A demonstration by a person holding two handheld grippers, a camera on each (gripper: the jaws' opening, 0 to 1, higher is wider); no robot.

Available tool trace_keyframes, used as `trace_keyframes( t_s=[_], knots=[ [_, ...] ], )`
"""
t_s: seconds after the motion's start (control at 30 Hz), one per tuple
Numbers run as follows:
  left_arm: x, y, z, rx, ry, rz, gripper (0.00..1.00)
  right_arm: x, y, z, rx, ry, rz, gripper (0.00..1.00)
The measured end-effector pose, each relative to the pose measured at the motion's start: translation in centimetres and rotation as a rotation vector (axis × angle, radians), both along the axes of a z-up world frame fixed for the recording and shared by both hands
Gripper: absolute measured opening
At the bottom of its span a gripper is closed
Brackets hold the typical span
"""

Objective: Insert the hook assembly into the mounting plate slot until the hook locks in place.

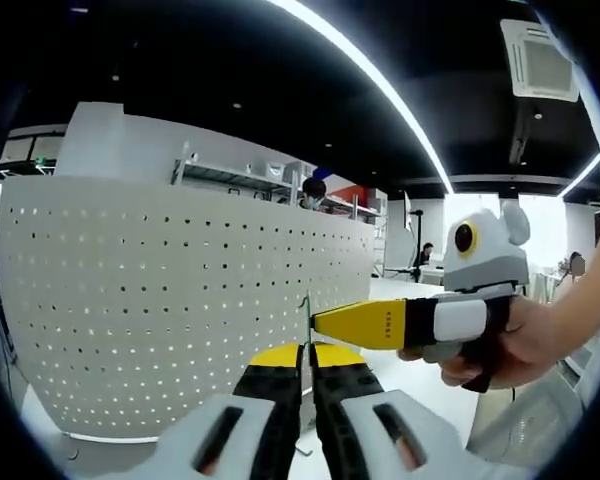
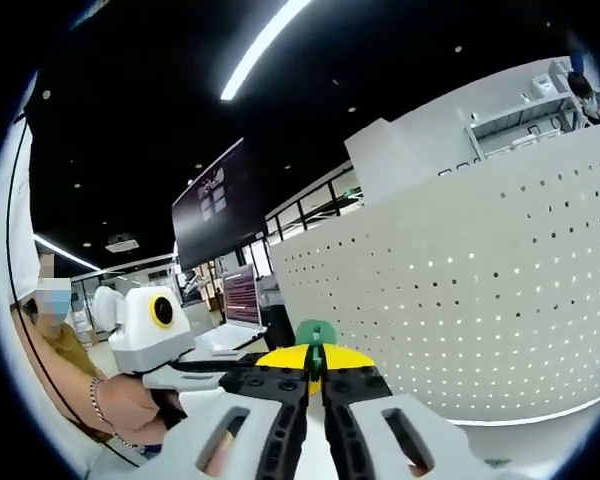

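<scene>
1. Left gripper [image 1: 305,362]: jaws clenched on a thin dark wire, judged to be the hook [image 1: 306,318], which rises just beyond the yellow tips.
2. Right gripper [image 2: 316,368]: jaws clenched on a small green piece [image 2: 315,335], apparently part of the hook assembly; in the left gripper view its tip meets the wire.
3. Pegboard [image 1: 180,300]: white, perforated, upright, just behind the hook; it serves as the mounting plate.
4. Step in hand: hook held by both grippers before the board, not yet seated, by appearance.
5. Next move: align the hook with a hole, press in until locked; contact cannot be confirmed.
</scene>
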State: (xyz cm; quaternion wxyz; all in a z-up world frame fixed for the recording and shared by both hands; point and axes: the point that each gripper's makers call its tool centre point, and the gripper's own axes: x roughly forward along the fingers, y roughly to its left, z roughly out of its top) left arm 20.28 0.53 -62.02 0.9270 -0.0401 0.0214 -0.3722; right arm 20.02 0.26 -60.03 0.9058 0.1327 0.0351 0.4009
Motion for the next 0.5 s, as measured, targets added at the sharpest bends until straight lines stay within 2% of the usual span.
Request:
trace_keyframes(
  t_s=[0.5],
  knots=[
    [-0.08,-0.16,0.17,0.007,-0.014,-0.004,0.03,-0.16,-0.15,0.19,0.008,0.015,-0.006,0.00]
  ],
)
